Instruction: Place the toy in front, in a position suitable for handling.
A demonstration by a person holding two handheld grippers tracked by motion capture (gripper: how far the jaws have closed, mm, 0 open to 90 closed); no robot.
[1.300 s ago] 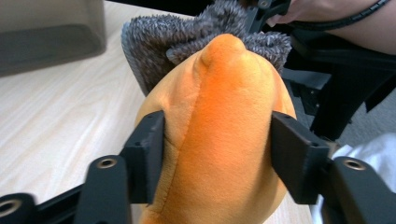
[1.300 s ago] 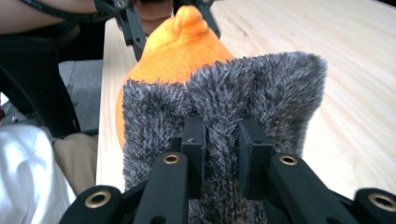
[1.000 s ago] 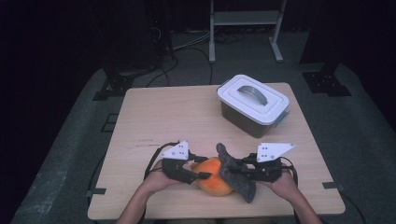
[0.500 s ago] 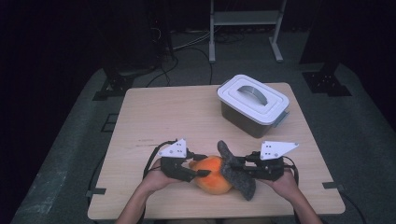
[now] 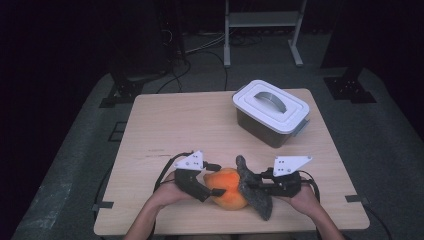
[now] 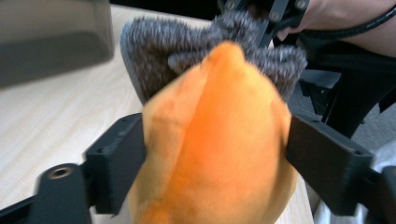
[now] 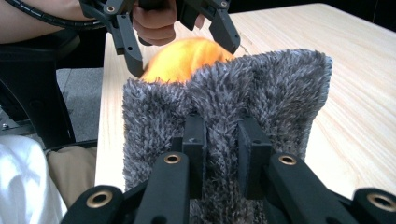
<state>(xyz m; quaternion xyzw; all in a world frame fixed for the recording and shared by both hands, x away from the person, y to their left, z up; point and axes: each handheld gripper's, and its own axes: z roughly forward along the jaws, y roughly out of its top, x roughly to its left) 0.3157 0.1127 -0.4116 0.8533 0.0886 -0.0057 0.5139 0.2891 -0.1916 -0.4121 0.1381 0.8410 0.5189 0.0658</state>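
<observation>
Jaws first: your left gripper (image 5: 216,186) has just been opening, and its two black jaws now stand wide, one on each side of the orange plush (image 5: 228,188). In the left gripper view the plush (image 6: 212,140) bulges up between them and its flanks reach both pads; whether the pads press on it you cannot tell from that view.

Your right gripper (image 5: 255,186) is clenched on the grey cloth (image 5: 254,194). In the right gripper view its jaws stand close together with a fold of the fuzzy cloth (image 7: 224,121) pinched between the pads, and the rest of the cloth spreads out to either side of them and above them.

Beyond your right jaws, past the cloth's top edge, the plush (image 7: 184,58) shows with your left gripper (image 7: 182,51) around it. Beyond your left jaws, the cloth (image 6: 187,51) lies right behind the plush, touching it.

Plush and cloth sit together between your two grippers at the near edge of the table (image 5: 175,125). A lidded white box (image 5: 270,109) stands well apart from both jaws, at the far right of the table.
</observation>
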